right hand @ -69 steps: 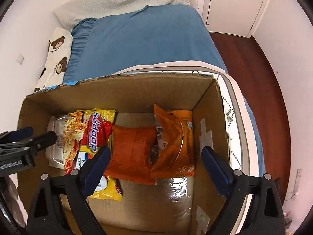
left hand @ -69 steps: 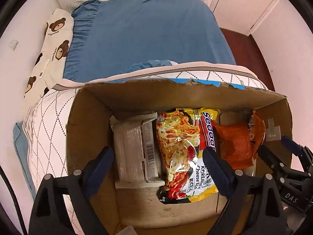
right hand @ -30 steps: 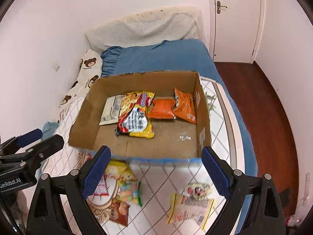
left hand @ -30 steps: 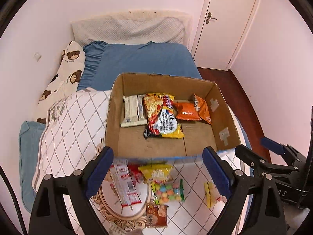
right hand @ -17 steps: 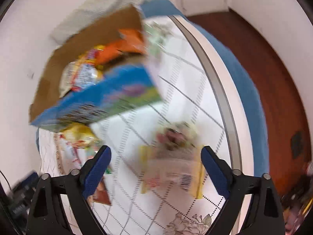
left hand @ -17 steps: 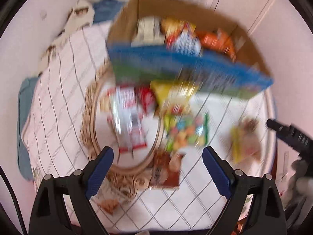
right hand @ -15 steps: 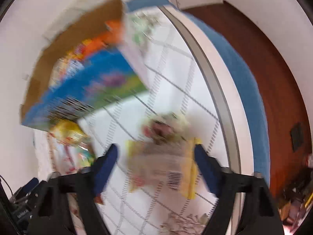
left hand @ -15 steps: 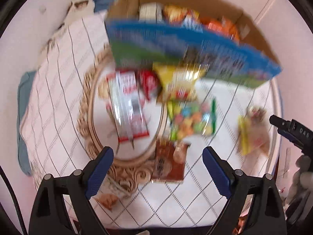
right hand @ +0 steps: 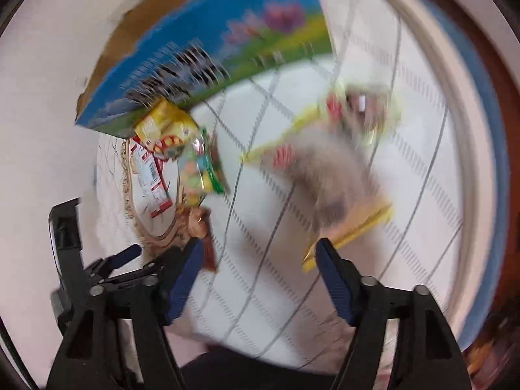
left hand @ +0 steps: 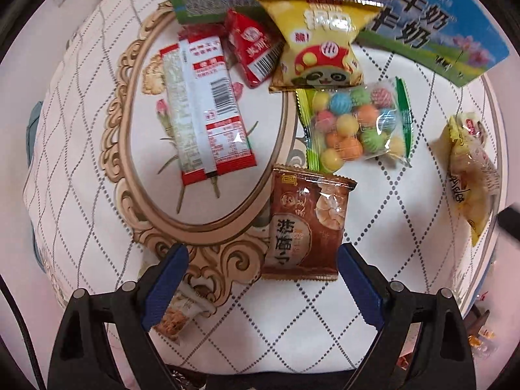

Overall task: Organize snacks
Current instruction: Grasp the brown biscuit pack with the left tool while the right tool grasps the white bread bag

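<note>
Hovering my left claw [left hand: 261, 279] jaws wide, empty, over brown packet [left hand: 305, 224]; right claw [right hand: 258, 273] reopening, empty, near yellow packet [right hand: 328, 178].

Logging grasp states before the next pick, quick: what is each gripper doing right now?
Left gripper: open, empty, above the brown snack packet.
Right gripper: open, empty, fingers just widening, near the yellow-edged packet.

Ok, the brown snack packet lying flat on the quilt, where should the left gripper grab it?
Come straight down on the brown packet with the left gripper, pinching across its long side edges near the middle. It lies flat, clear of the candy bag.
</note>
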A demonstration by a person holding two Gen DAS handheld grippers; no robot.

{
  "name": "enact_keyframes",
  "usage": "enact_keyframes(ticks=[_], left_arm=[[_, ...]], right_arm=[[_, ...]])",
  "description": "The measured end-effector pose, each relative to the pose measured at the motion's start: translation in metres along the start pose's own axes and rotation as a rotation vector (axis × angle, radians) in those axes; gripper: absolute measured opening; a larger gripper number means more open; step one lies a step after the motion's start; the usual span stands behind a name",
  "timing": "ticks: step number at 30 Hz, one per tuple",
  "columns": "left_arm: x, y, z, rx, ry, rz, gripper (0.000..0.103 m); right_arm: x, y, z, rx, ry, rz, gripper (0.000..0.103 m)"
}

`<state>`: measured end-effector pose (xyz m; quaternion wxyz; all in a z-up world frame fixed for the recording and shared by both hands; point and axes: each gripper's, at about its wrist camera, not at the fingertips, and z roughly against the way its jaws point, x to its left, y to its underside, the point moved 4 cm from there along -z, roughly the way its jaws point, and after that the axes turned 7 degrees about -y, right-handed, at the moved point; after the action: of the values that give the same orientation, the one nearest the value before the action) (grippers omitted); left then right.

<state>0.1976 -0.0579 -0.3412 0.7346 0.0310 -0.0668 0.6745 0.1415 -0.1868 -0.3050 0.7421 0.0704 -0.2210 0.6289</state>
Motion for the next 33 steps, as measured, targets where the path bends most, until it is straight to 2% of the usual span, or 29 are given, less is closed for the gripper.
enact_keyframes(ticks=[2,4,7,9,11,12,13,17,21,23,24,25,26,27,28,29,31,33], left_arm=[[-0.005,-0.001,-0.008,0.011,-0.01,-0.014,0.093],[-0.012,-0.003,-0.014,0.022,-0.007,-0.027,0.093],[-0.018,-0.002,-0.022,0.043,-0.002,-0.035,0.093],[-0.021,-0.002,-0.028,0.055,0.006,-0.038,0.093],[-0.026,0.0,-0.035,0.074,0.014,-0.04,0.093],[-0.029,0.001,-0.037,0.078,0.026,-0.042,0.093],[-0.03,0.004,-0.041,0.081,0.032,-0.041,0.093],[-0.034,0.008,-0.047,0.097,0.082,-0.027,0.093],[-0.031,0.012,-0.055,0.1,0.107,-0.001,0.093],[-0.026,0.008,-0.056,0.093,0.118,0.008,0.093],[-0.025,0.006,-0.056,0.088,0.123,0.009,0.09],[-0.025,0.006,-0.056,0.076,0.121,0.011,0.078],[-0.025,0.004,-0.056,0.068,0.115,0.009,0.071],[-0.026,0.004,-0.055,0.062,0.113,0.004,0.058],[-0.029,0.002,-0.054,0.059,0.116,-0.004,0.054],[-0.029,0.002,-0.052,0.058,0.116,-0.008,0.054],[-0.03,0.008,-0.047,0.05,0.117,-0.009,0.054],[-0.036,0.015,-0.045,0.051,0.127,-0.011,0.054]], right_arm=[[0.0,-0.011,-0.001,0.021,0.094,0.097,0.087],[-0.002,-0.021,-0.016,0.086,0.143,0.184,0.088],[-0.018,-0.037,-0.041,0.162,0.213,0.235,0.088],[-0.029,-0.04,-0.053,0.202,0.234,0.21,0.088],[-0.042,-0.037,-0.059,0.225,0.229,0.121,0.082],[-0.043,-0.035,-0.059,0.223,0.203,0.09,0.073],[-0.044,-0.032,-0.059,0.221,0.173,0.056,0.072],[-0.033,-0.016,-0.048,0.216,0.047,-0.003,0.072],[-0.028,-0.02,-0.031,0.155,0.083,0.03,0.075],[-0.032,-0.027,-0.029,0.135,0.074,0.009,0.075],[-0.034,-0.031,-0.03,0.134,0.063,0.005,0.075],[-0.035,-0.034,-0.033,0.133,0.058,0.011,0.075],[-0.037,-0.034,-0.035,0.135,0.059,0.019,0.075],[-0.036,-0.035,-0.04,0.147,0.056,0.039,0.075],[-0.035,-0.034,-0.044,0.158,0.056,0.056,0.072],[-0.034,-0.032,-0.046,0.162,0.067,0.067,0.068],[-0.032,-0.027,-0.047,0.158,0.086,0.083,0.053],[-0.032,-0.021,-0.045,0.151,0.072,0.066,0.053]])
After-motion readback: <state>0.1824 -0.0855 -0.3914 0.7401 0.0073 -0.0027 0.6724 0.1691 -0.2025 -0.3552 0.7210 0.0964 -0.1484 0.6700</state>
